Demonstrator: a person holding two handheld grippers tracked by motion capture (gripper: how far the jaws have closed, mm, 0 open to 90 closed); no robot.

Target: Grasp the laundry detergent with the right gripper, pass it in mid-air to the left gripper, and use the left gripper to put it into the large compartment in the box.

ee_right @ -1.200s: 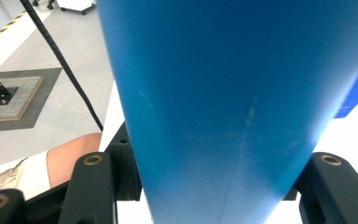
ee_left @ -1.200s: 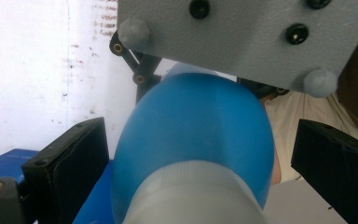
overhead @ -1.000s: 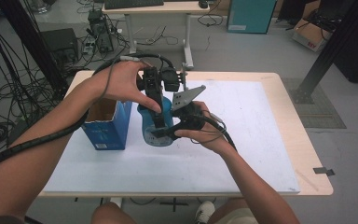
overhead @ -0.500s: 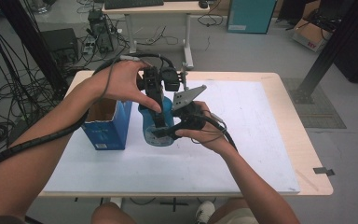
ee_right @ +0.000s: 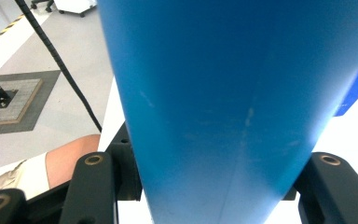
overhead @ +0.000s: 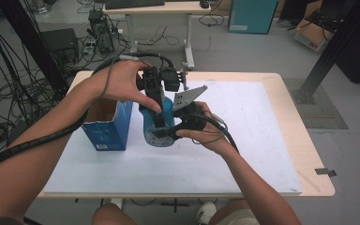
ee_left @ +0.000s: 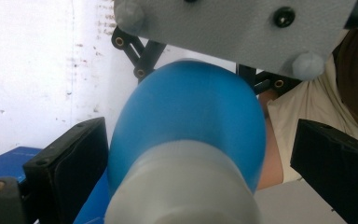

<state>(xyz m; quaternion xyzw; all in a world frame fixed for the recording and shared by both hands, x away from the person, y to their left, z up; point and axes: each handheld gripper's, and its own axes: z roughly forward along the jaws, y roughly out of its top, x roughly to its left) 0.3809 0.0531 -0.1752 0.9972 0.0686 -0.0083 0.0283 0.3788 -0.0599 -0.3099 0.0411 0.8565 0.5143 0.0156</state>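
We hold the blue bottle (overhead: 161,124) upright on the white sheet (overhead: 243,140), just beside the open box (overhead: 108,123). The right gripper (overhead: 161,135) clamps its lower body, jaws closed against both sides, probably to keep it steady. The left gripper (overhead: 155,108) comes from above; its jaws stand wide at each side of the grey cap (ee_left: 186,186), not yet touching it. Beyond the table (overhead: 309,154) is a grey floor with cables and a desk.
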